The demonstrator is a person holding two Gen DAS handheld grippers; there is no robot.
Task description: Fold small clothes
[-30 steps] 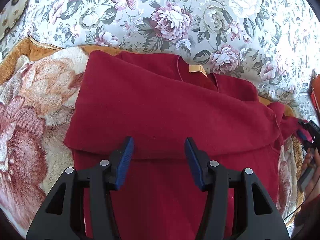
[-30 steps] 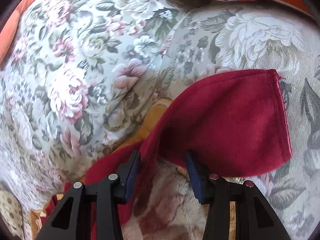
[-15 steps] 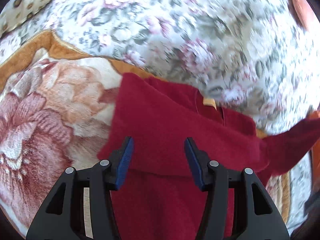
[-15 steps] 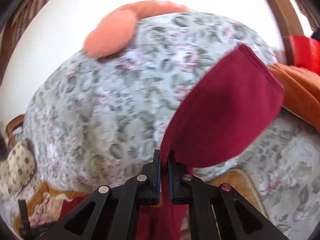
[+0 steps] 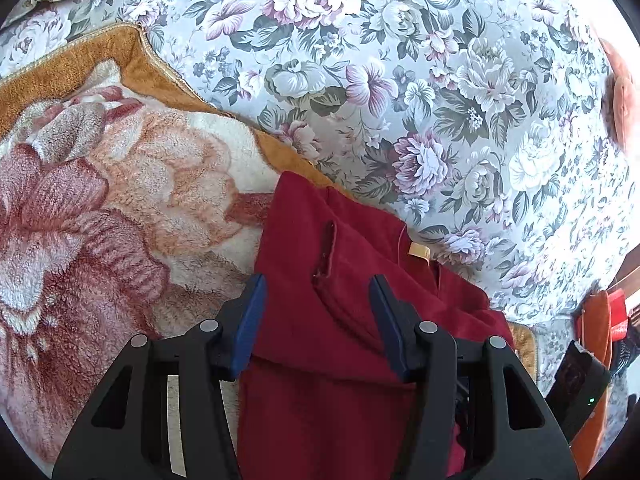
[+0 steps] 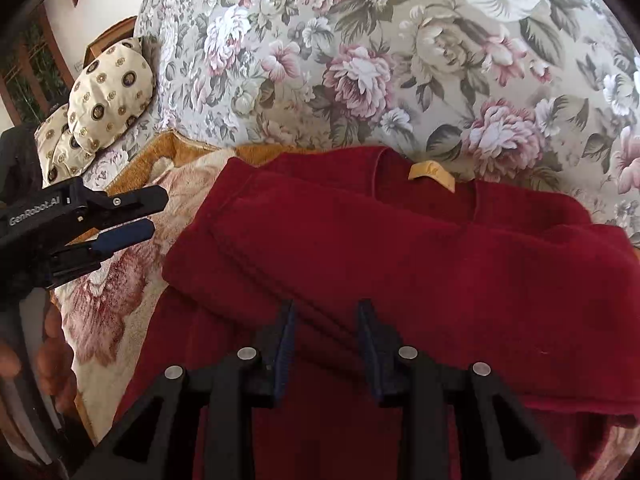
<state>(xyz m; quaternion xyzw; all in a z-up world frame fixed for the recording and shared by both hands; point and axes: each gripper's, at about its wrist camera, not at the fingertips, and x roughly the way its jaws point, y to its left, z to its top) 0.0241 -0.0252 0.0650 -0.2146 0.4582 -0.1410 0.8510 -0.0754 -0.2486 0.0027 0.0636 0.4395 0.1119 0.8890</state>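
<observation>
A dark red garment (image 6: 400, 248) with a yellow neck label (image 6: 432, 174) lies on a fleece blanket (image 5: 100, 200). One sleeve (image 6: 460, 280) is folded across its body. My right gripper (image 6: 326, 320) hovers just above that fold with its jaws opening and nothing between them. My left gripper (image 5: 318, 300) hangs over the garment's (image 5: 320, 360) left part, close to a raw seam edge (image 5: 326, 252). Its jaws are opening a little and are not pressing on the cloth. In the right wrist view the left gripper (image 6: 148, 216) stands off the garment's left side, held by a hand (image 6: 52, 344).
A floral bedspread (image 5: 400, 80) lies under and beyond the blanket, whose orange border (image 5: 100, 48) runs along it. A patterned cushion (image 6: 108, 92) sits at the far left. Orange cloth (image 5: 596, 320) and a black device (image 5: 576, 384) are at the right edge, with a peach cushion (image 5: 620, 108) further back.
My right gripper shut on the sleeve, swung it up and across over the garment's body, then let go and opened. My left gripper drifted toward the garment's left side and rolled.
</observation>
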